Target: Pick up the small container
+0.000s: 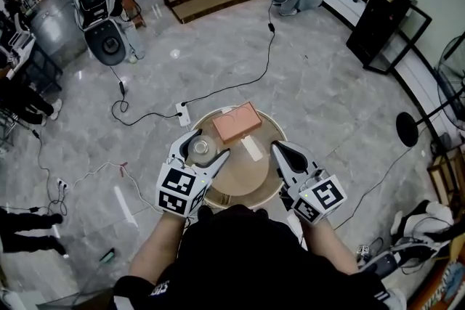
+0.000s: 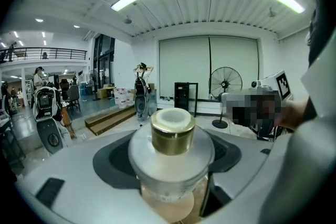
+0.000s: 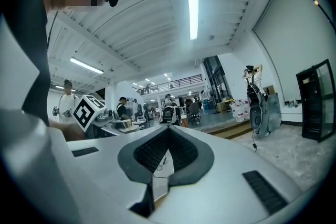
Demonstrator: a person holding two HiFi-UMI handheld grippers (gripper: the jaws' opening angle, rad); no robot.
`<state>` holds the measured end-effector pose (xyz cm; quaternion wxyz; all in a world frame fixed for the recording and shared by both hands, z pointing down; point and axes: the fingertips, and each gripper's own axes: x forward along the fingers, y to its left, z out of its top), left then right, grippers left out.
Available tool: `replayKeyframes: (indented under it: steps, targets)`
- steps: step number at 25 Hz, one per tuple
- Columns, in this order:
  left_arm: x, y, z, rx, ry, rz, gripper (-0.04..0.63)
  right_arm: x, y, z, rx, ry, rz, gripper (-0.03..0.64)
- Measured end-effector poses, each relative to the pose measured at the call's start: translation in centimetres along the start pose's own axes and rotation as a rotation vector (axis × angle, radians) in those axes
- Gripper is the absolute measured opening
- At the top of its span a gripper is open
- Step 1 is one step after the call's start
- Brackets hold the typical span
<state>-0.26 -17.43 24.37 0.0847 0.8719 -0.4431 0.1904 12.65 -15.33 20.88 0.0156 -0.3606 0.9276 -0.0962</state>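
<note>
My left claw (image 1: 211,144) grips the one small container (image 2: 171,136), gold-collared, contents unclear, over the round table (image 1: 243,184); my right claw (image 1: 279,149) is closed, empty. One pink block (image 1: 237,121) and one white strip (image 1: 252,149) lie there

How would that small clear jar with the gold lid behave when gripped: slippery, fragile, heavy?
The small gold-lidded clear jar looks like glass or hard plastic: probably stiff, smooth, maybe slippery. The left gripper holds it upright by its sides, so likely light. Round, it could roll if tipped.
</note>
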Motion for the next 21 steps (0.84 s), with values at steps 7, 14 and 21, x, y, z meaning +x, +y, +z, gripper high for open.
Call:
replayKeyframes:
  steps: [7, 14, 21]
  targets:
    - [-1.2, 1.2, -1.2, -0.020, 0.002, -0.003, 0.347, 1.1, 2.1, -0.7, -0.005, 0.015, 0.017, 0.012]
    - [-1.6, 1.2, -2.0, -0.034, 0.013, -0.002, 0.347, 1.0, 2.6, -1.5, 0.017, 0.025, 0.034, 0.012]
    - [-2.4, 2.1, -2.8, -0.040, 0.013, 0.009, 0.347, 1.9, 3.4, -1.9, 0.011, 0.027, 0.048, 0.011]
